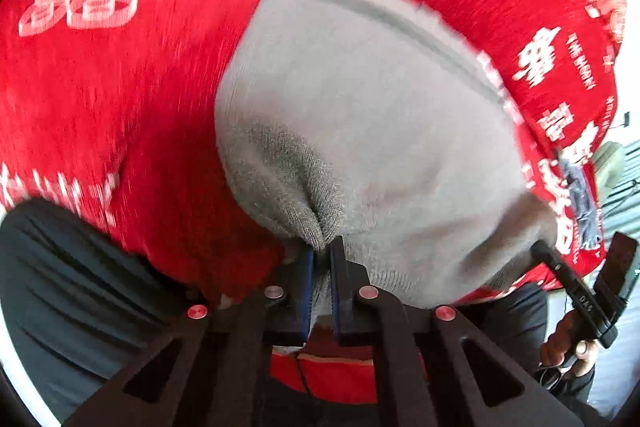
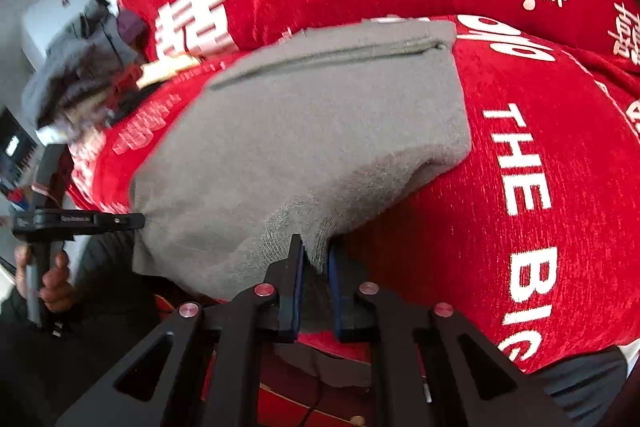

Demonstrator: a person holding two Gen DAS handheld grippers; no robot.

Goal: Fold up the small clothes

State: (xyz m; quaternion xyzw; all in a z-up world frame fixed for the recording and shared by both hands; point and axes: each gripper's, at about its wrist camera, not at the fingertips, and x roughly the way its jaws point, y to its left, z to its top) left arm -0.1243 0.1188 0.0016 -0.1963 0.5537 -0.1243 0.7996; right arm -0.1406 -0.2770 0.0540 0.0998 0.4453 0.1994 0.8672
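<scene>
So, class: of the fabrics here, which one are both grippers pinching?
The plain grey garment, pinched by left gripper and right gripper; the red cloth has white lettering.

A knitted garment lies on a printed cloth, its near edge pinched between the fingers of the left hand-held gripper. Ahead of that gripper the garment stretches away; to its right, the right hand-held gripper meets the garment's far corner. From the right wrist view, the right hand-held gripper clamps another part of the same edge, with the left hand-held gripper off to its left. A heap of clothes sits far ahead-left, beyond the garment, on the cloth.
</scene>
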